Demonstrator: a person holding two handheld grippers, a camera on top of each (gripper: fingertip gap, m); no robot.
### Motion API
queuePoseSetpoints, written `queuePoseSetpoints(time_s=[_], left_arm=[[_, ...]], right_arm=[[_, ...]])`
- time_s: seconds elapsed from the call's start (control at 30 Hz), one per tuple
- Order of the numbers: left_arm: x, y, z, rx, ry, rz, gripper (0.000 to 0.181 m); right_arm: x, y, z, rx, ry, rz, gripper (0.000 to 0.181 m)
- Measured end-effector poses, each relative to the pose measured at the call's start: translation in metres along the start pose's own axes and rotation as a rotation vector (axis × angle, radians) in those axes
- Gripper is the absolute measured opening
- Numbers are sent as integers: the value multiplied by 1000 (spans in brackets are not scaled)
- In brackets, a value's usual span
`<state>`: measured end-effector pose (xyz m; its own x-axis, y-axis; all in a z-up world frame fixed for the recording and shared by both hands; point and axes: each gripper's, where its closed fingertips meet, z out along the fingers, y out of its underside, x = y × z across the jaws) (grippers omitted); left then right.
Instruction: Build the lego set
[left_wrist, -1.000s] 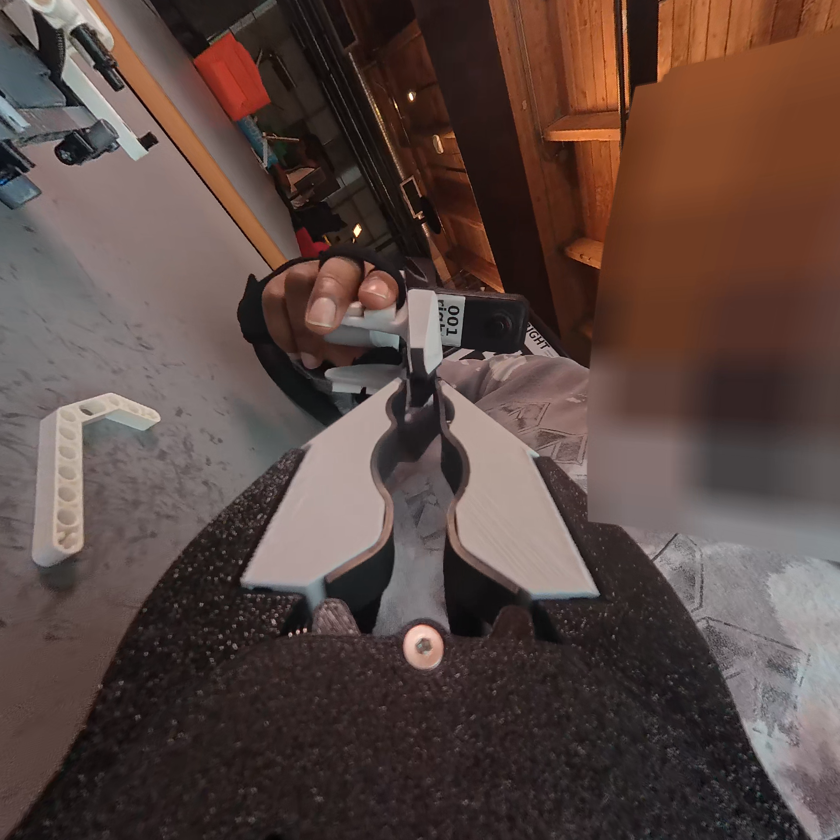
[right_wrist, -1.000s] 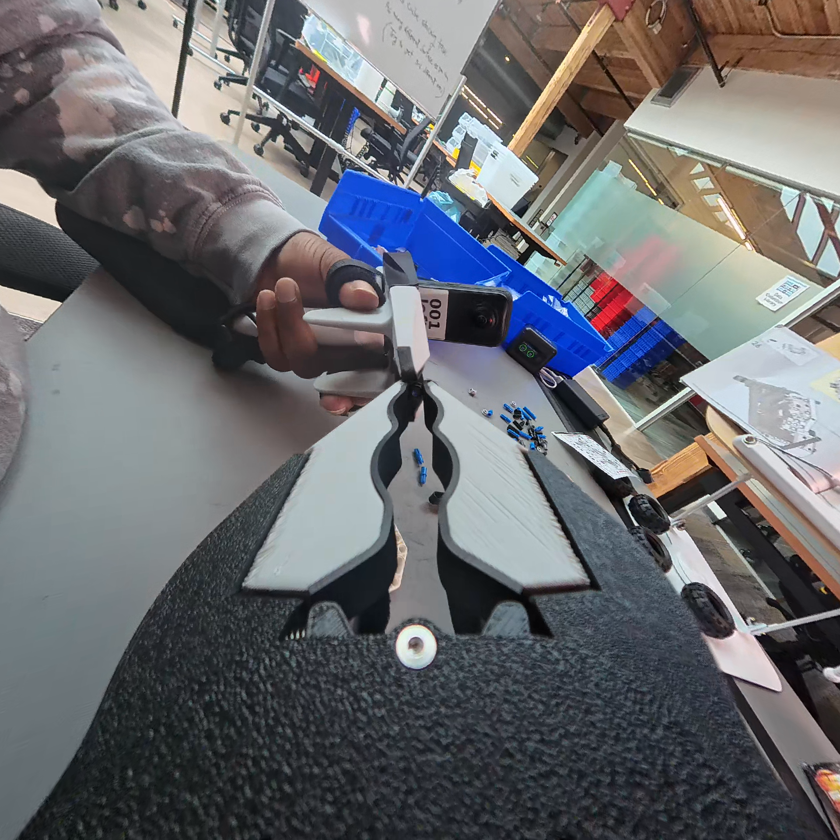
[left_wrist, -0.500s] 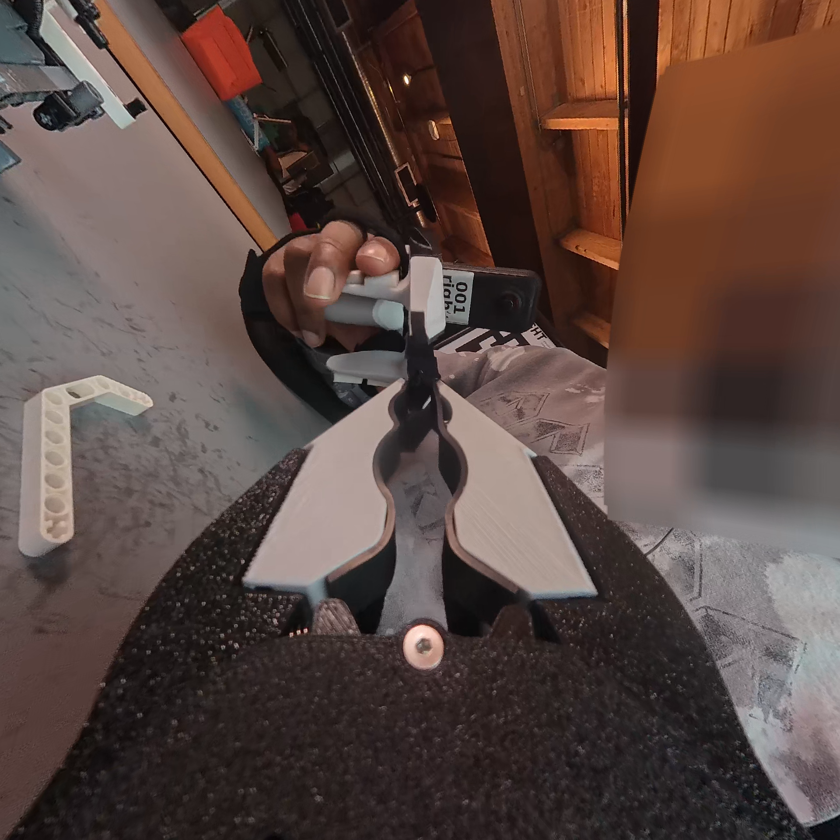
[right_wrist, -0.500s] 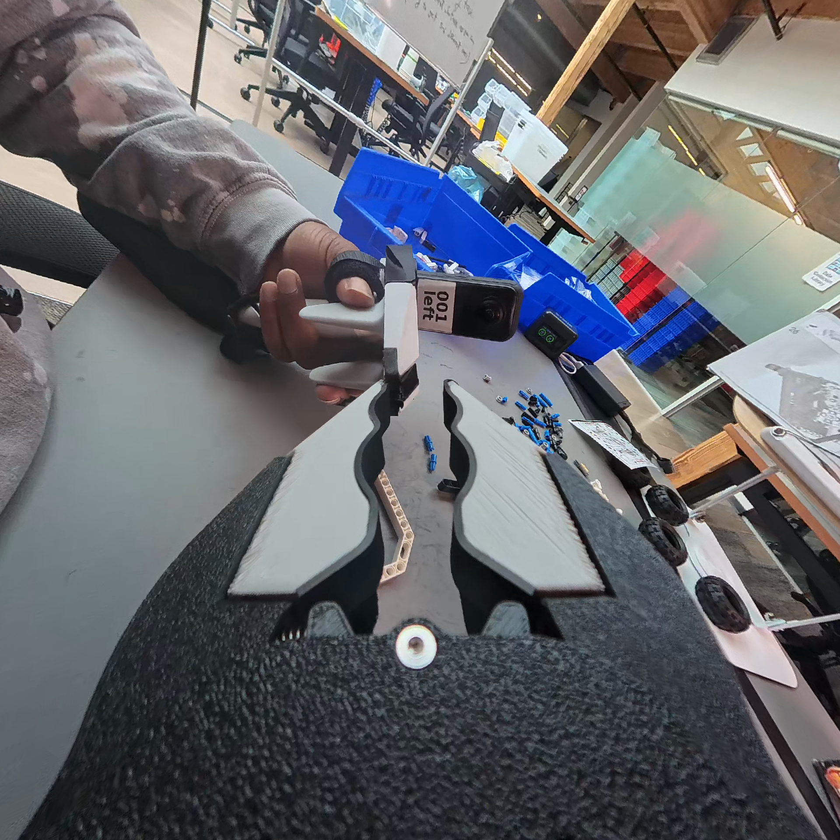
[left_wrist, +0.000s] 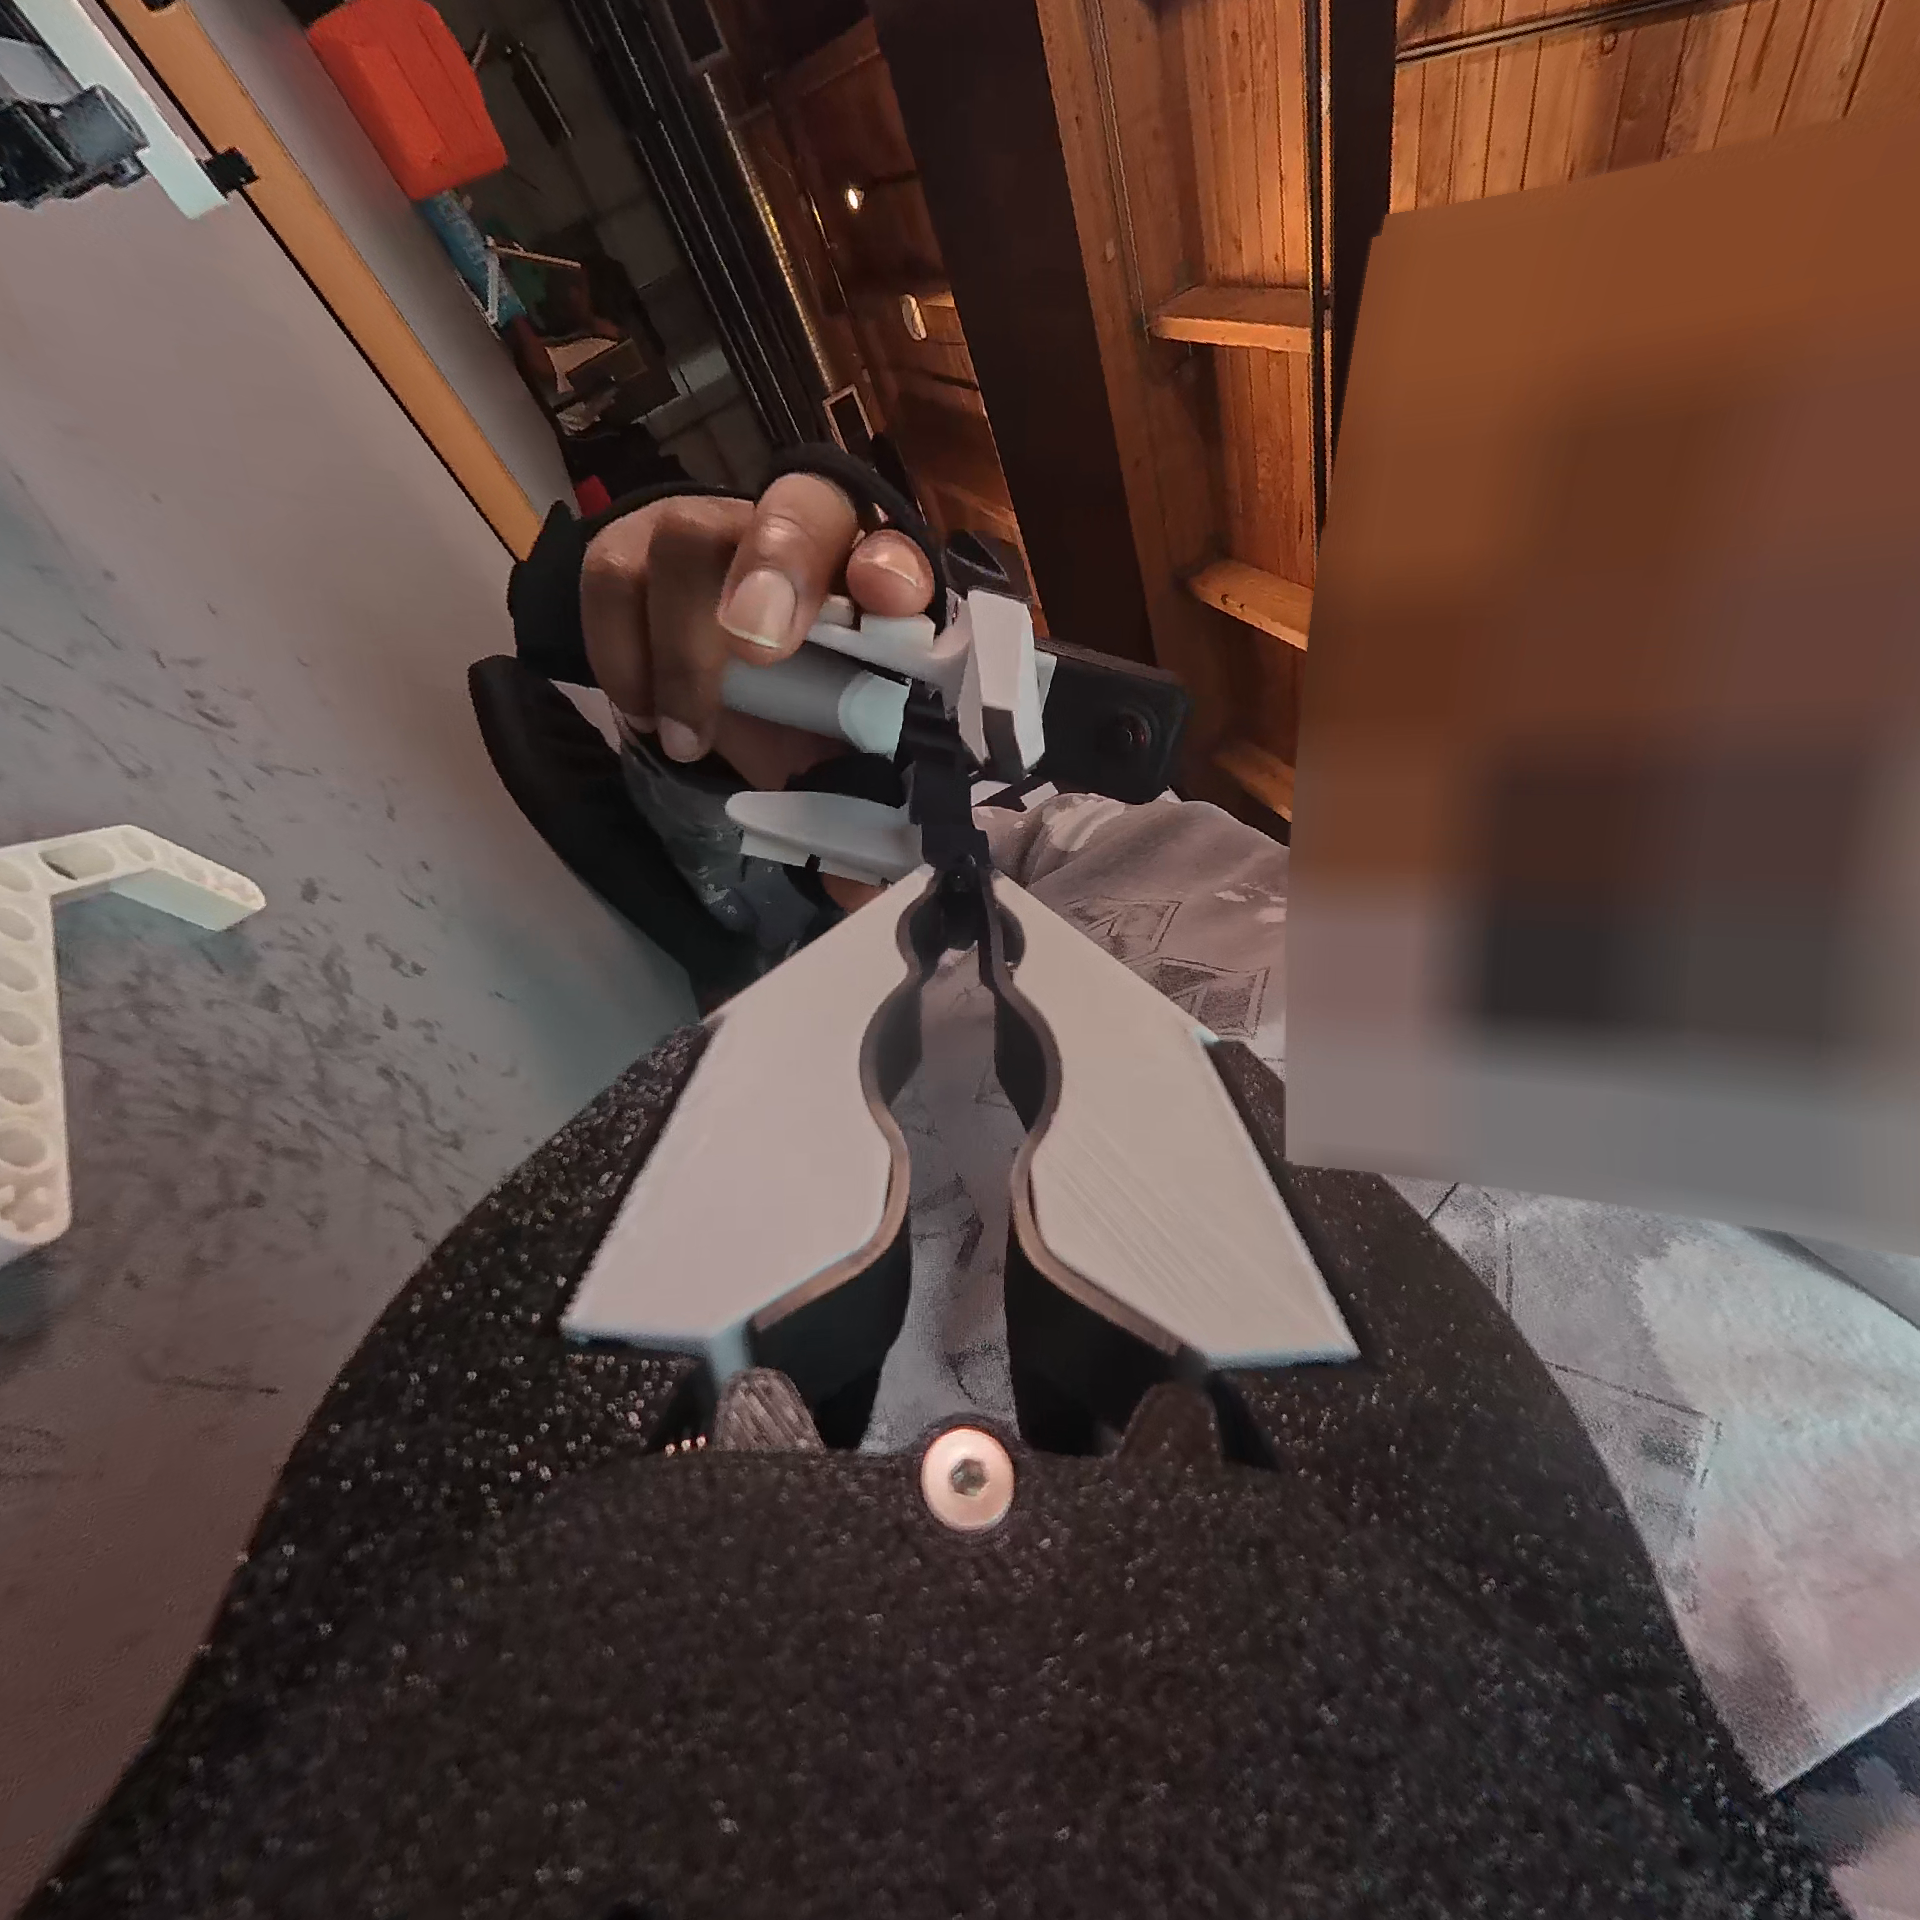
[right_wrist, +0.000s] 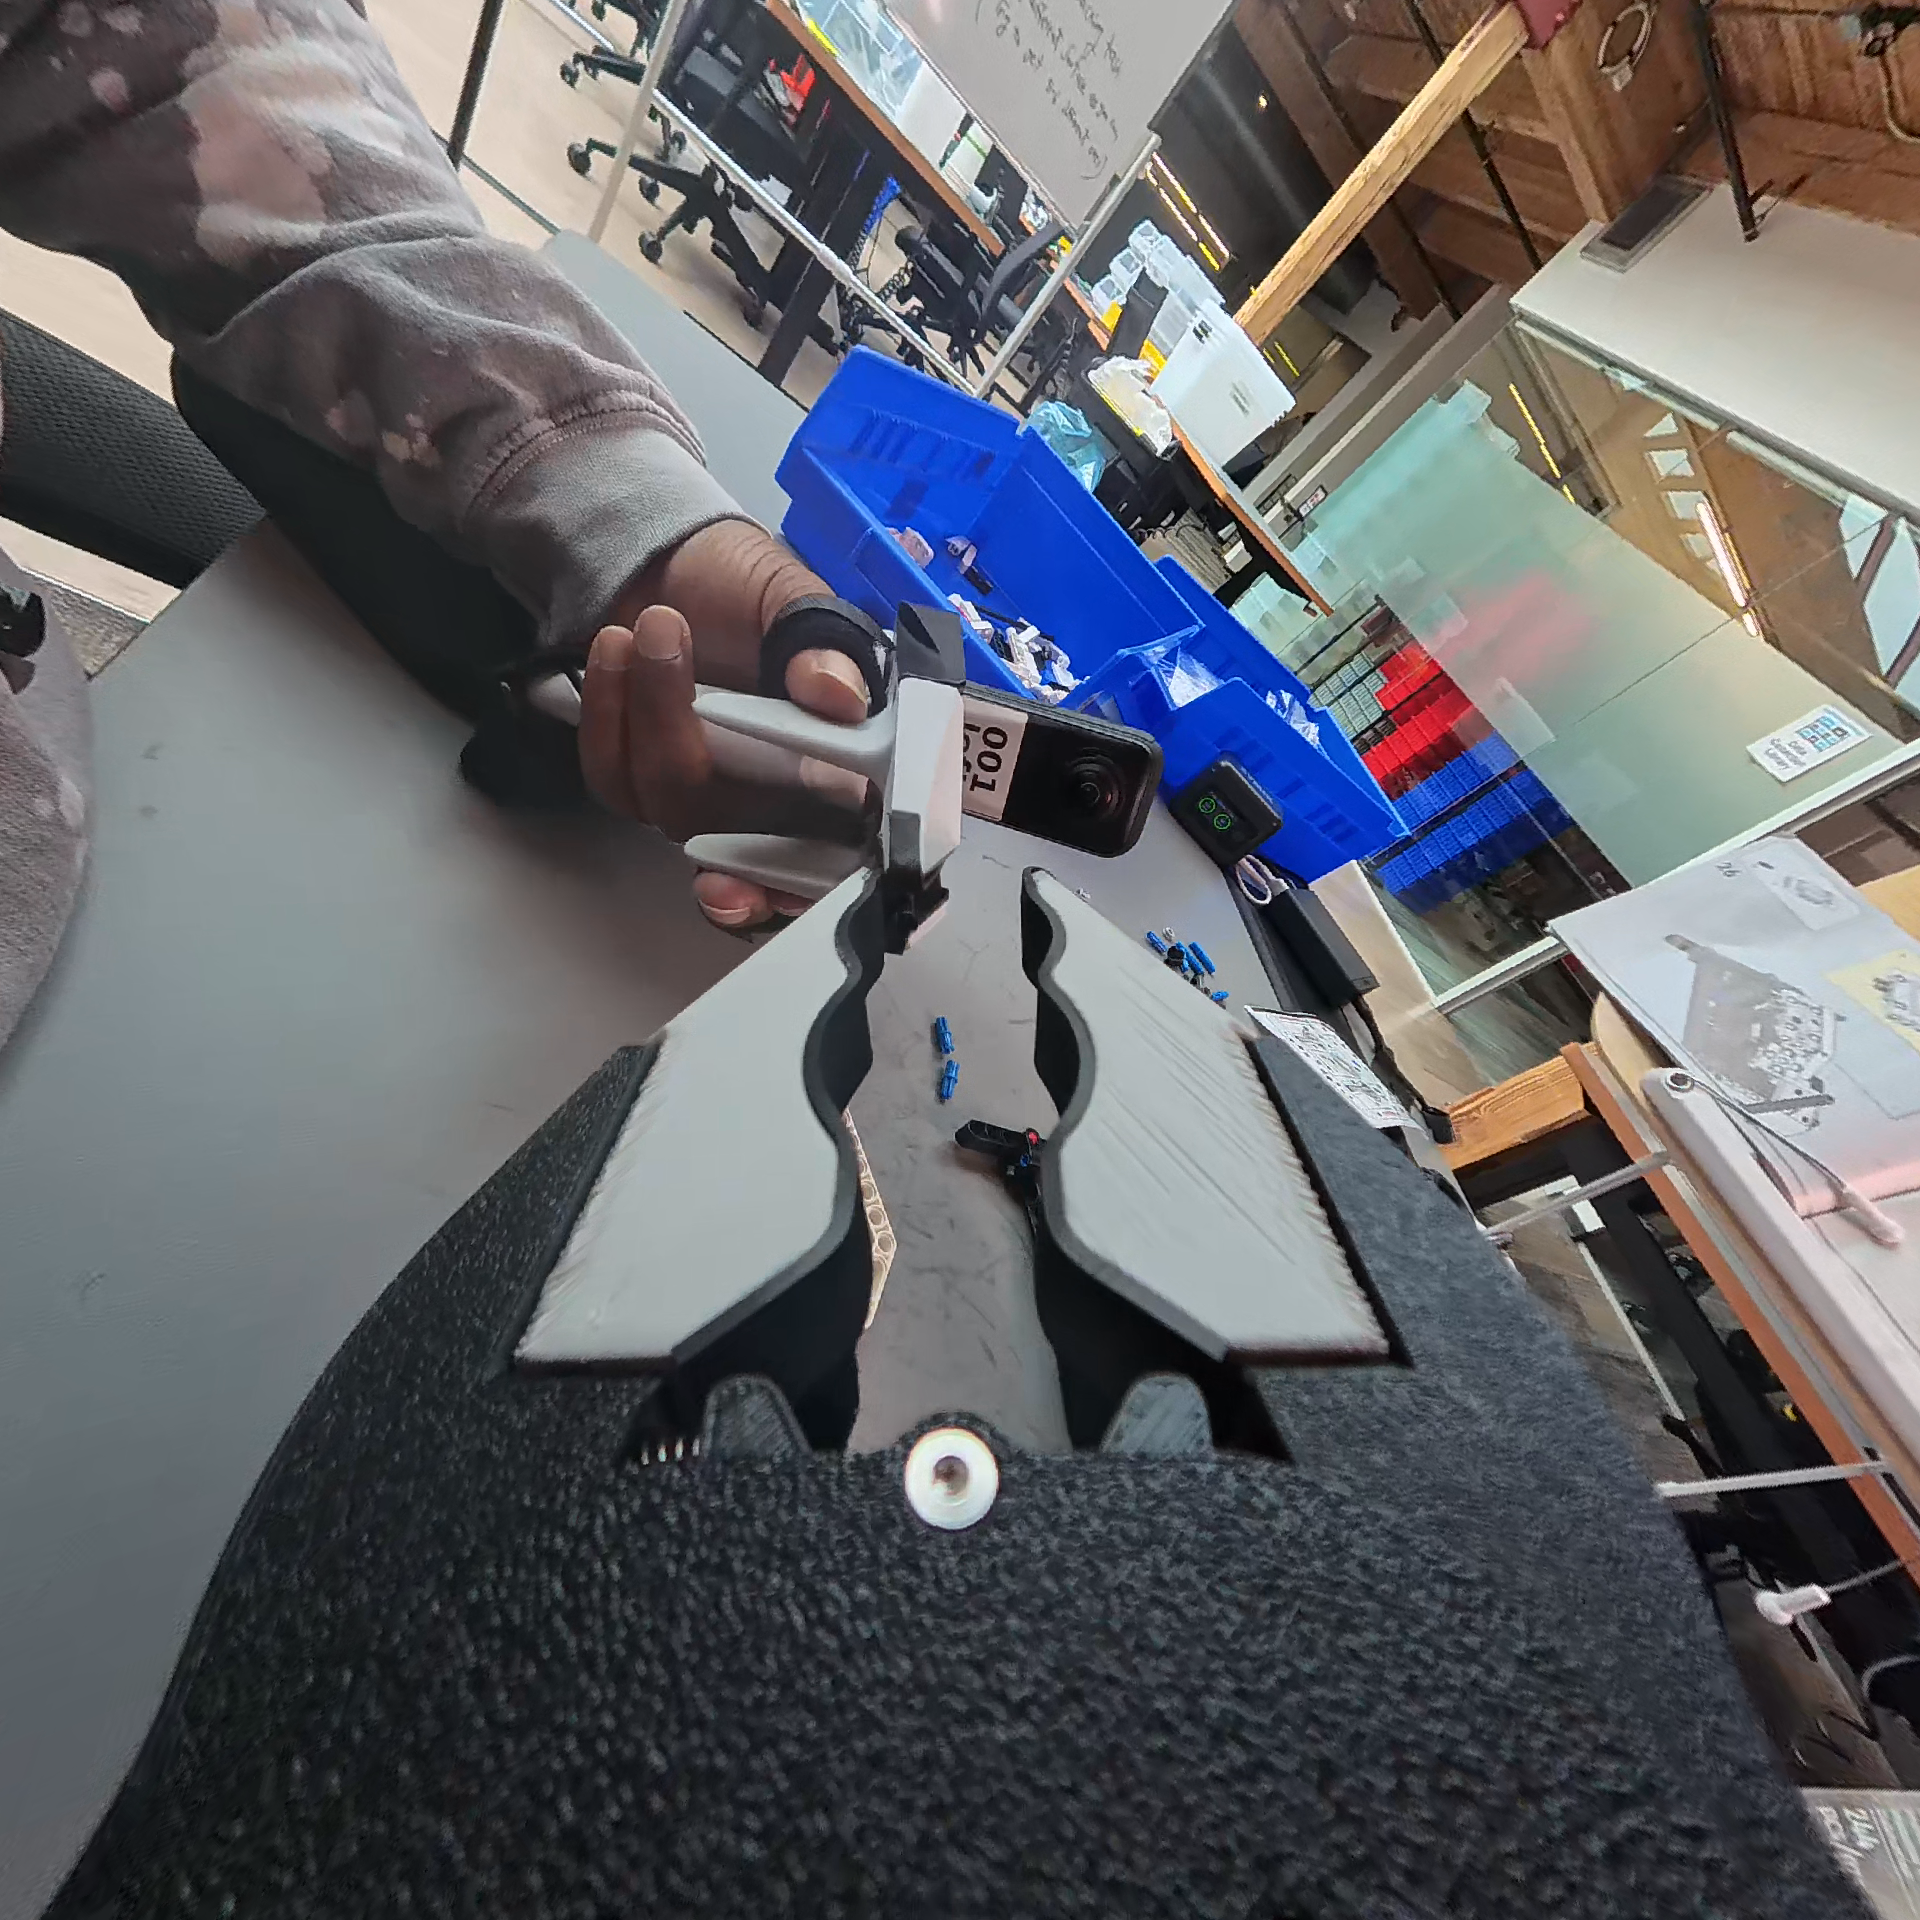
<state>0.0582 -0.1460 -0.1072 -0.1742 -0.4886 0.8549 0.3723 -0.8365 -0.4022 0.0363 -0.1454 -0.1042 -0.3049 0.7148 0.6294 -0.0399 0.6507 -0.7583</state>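
Observation:
My left gripper (left_wrist: 956, 894) is nearly shut, its tips pinching a small black lego piece (left_wrist: 958, 920) held up above the grey table (left_wrist: 260, 675). It also shows in the right wrist view (right_wrist: 914, 904), held by a hand. My right gripper (right_wrist: 945, 883) is open and empty, its left fingertip right beside the left gripper's tip. It shows in the left wrist view (left_wrist: 940, 790), facing me just beyond the piece. A white L-shaped beam (left_wrist: 42, 1039) lies on the table at the left. A black piece with a red part (right_wrist: 1003, 1138) and blue pins (right_wrist: 945, 1049) lie between the right fingers.
Blue bins (right_wrist: 1039, 540) with parts stand at the back of the table. More blue pins (right_wrist: 1184, 956), a black device (right_wrist: 1226, 821) and a paper sheet (right_wrist: 1320, 1049) lie to the right. An instruction booklet (right_wrist: 1766, 987) rests on a side table. The person's sleeve (right_wrist: 416, 343) is at left. Only a small space, under 4 cm, lies between the two pairs of fingers.
My right gripper was shut tip to tip against the left gripper; it has opened and let go. The left gripper stays pinched on the black piece and has risen slightly.

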Motion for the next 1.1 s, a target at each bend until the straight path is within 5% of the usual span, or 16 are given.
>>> queuePoseSetpoints(time_s=[0.17, 0.37, 1.1], left_arm=[[-2, 1, 1, -5, -19, 17, 4], [-1, -4, -4, 11, -57, 68, 3], [0, 0, -3, 3, -35, 30, 3]], right_arm=[[-4, -2, -1, 11, -30, 43, 35], [0, -2, -14, 46, -88, 185, 21], [-11, 2, -4, -6, -127, 119, 6]])
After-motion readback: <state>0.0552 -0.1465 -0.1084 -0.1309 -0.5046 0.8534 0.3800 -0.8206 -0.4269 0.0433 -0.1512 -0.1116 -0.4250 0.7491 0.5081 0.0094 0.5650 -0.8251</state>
